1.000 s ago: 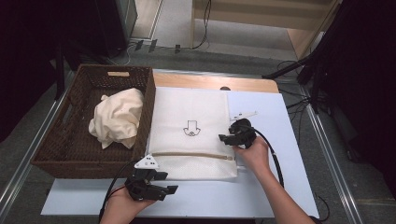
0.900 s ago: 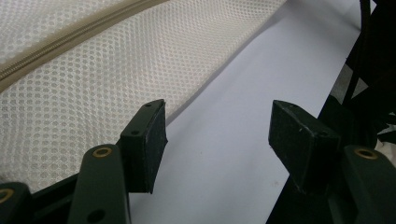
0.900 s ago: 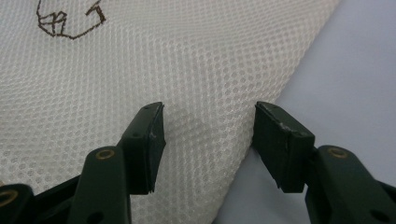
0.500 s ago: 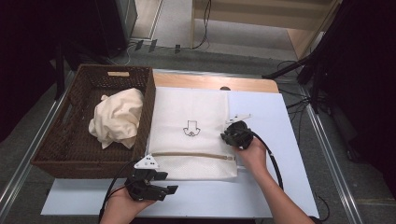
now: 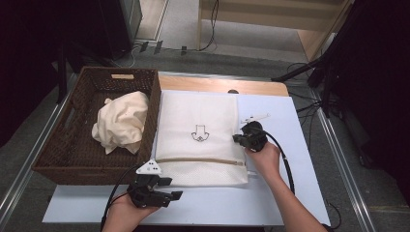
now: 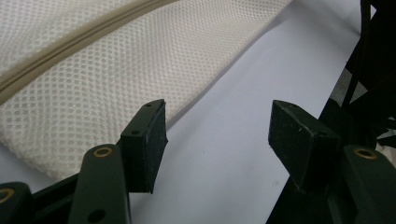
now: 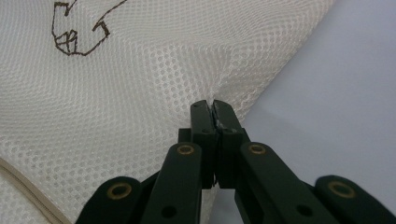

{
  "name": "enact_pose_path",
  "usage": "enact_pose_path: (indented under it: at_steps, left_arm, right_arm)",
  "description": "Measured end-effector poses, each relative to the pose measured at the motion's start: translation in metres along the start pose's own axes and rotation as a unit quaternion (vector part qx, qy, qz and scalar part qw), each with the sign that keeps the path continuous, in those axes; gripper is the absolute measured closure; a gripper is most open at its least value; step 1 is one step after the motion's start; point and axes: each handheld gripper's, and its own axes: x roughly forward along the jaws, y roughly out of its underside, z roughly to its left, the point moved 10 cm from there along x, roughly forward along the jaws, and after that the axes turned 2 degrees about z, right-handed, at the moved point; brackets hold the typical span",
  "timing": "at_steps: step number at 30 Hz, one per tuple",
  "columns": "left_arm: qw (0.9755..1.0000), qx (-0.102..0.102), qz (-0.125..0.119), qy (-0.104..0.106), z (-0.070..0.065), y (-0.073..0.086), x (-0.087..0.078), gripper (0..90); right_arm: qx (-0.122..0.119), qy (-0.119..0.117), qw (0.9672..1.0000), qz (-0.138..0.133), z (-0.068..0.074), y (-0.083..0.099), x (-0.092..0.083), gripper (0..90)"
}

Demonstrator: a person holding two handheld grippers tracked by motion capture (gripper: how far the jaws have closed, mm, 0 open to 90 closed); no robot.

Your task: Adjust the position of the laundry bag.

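A white mesh bag (image 5: 198,121) with a small dark emblem and a beige zipper (image 5: 203,161) lies flat in the middle of the table. My right gripper (image 5: 238,138) sits at the bag's right edge; its jaws have just been closing and now pinch a fold of the mesh bag (image 7: 140,93) at the right gripper's (image 7: 214,108) tips. My left gripper (image 5: 175,188) rests near the table's front edge, just below the bag's front left corner. In the left gripper view, the left gripper (image 6: 217,126) stands open over bare table, with the mesh bag (image 6: 93,70) beside its left jaw.
A dark wicker basket (image 5: 72,145) stands at the left and holds a crumpled cream cloth (image 5: 123,121). The bag lies on a white table sheet (image 5: 290,159). A small white tag (image 5: 255,117) lies just beyond my right gripper. Dark stands and cables flank the table's right side.
My right gripper has shut on the mesh at the bag's right edge, shifting slightly. The left gripper has stayed where it was, still open.
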Motion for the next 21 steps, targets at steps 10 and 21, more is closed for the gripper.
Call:
enact_pose_path:
  at_steps: [10,21]
  left_arm:
    - [1.0000,0.002,0.002,0.003,-0.001,-0.002,0.004,37.3]
    - [0.9998,0.013,0.013,0.008,-0.003,-0.008,0.015,37.5]
  right_arm:
    - [0.010,0.003,0.9999,0.004,-0.011,0.005,-0.008,89.9]
    - [0.042,0.014,0.9990,0.000,-0.036,0.020,-0.023,89.8]
